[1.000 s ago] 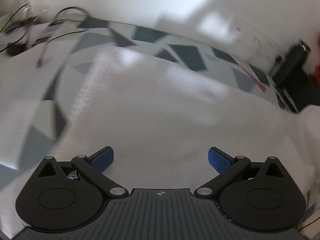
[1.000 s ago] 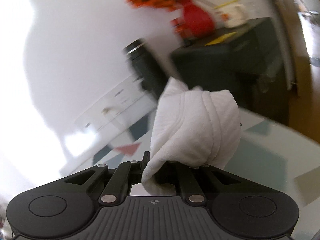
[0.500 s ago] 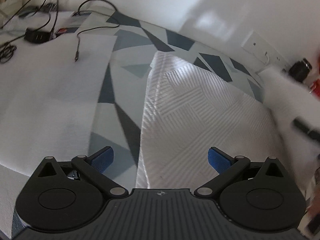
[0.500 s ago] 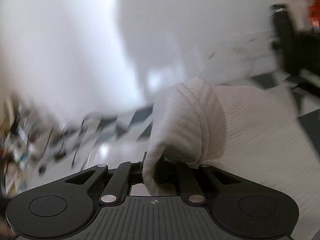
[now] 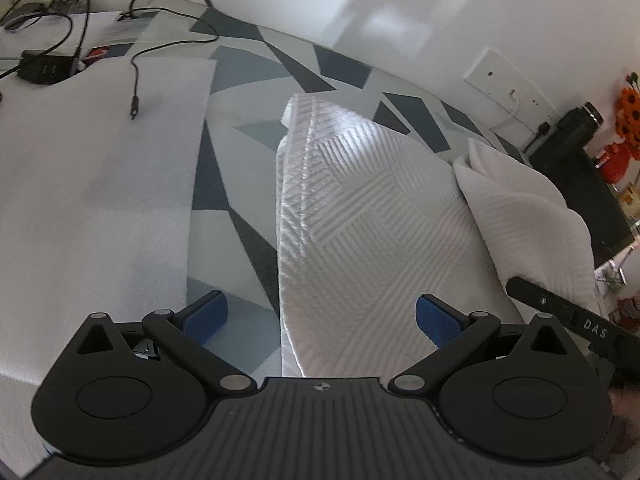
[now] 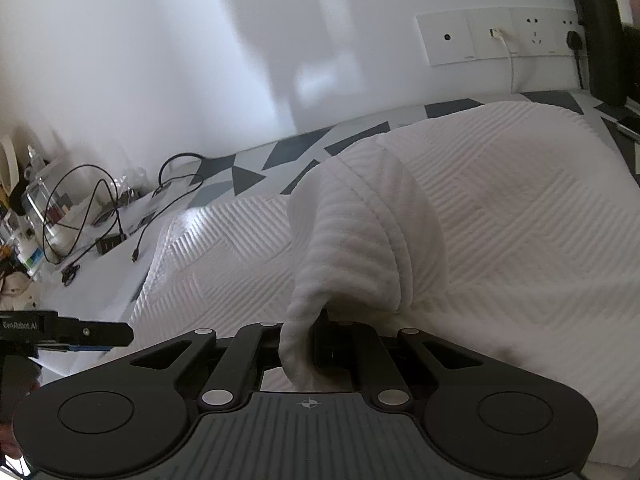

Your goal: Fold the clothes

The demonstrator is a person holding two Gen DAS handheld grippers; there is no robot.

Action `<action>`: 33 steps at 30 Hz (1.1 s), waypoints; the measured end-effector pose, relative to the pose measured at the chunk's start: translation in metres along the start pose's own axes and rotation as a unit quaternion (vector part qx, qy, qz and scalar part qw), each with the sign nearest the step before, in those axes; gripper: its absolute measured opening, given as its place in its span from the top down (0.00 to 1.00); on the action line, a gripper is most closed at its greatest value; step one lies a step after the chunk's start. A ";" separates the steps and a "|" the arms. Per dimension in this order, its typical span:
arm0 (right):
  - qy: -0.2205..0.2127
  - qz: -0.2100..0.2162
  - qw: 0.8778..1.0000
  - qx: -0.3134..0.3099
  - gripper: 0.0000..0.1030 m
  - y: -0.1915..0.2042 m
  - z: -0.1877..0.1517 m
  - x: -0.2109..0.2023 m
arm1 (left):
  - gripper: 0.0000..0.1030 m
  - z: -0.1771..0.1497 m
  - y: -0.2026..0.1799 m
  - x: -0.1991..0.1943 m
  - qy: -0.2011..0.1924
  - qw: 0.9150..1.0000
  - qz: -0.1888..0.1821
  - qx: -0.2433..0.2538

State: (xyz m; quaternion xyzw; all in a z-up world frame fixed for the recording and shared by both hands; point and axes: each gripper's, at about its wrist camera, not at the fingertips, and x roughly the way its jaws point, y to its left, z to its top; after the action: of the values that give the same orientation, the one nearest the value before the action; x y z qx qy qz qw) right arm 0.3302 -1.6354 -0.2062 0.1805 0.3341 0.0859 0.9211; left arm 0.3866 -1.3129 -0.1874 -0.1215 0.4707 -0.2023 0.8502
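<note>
The right gripper (image 6: 316, 336) pinches one bunched corner of the white textured cloth (image 5: 360, 220), which lies across the patterned bed (image 5: 248, 68). The left gripper (image 5: 320, 316) hangs spread, empty (near the cloth's edge). Unpinned, the fold could drag skewed.

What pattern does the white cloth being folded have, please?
Raised herringbone-like ribs on the white cloth; clearest in the left wrist view.

Left wrist: low over the table (image 5: 248, 80), facing the wall, close above the cloth (image 5: 360, 220) | Right wrist: close behind the cloth (image 6: 500, 208), facing the wall sockets (image 6: 496, 36) | Shared: cloth, cables (image 5: 136, 80), sockets.
</note>
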 end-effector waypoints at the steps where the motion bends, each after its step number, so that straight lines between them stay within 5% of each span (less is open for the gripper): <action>1: 0.000 -0.001 1.000 0.001 0.95 -0.001 0.001 0.001 | 0.15 0.001 -0.001 0.000 0.003 1.000 -0.002 0.005; 2: 0.001 -0.002 1.000 0.003 0.95 -0.003 0.001 0.002 | 0.34 0.002 -0.001 -0.001 0.009 1.000 -0.008 0.010; 4: 0.002 -0.003 1.000 0.001 0.95 -0.004 0.001 0.003 | 0.48 0.004 -0.003 -0.002 0.023 1.000 -0.009 0.019; 9: 0.005 -0.004 1.000 0.000 0.95 -0.006 -0.001 0.006 | 0.55 0.000 -0.006 -0.011 0.046 0.998 0.001 0.040; 13: 0.004 -0.004 1.000 0.003 0.95 -0.009 -0.003 0.006 | 0.77 -0.012 -0.010 -0.013 0.061 0.997 0.016 0.044; 33: 0.004 -0.006 0.999 0.034 0.96 -0.065 0.013 0.014 | 0.79 -0.011 -0.081 0.031 0.036 0.993 0.051 0.099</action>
State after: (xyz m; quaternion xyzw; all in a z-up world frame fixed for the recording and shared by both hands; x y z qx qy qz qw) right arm 0.3519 -1.6948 -0.2302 0.2095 0.3419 0.0700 0.9134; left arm 0.3733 -1.3994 -0.1844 -0.0052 0.4839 -0.2083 0.8500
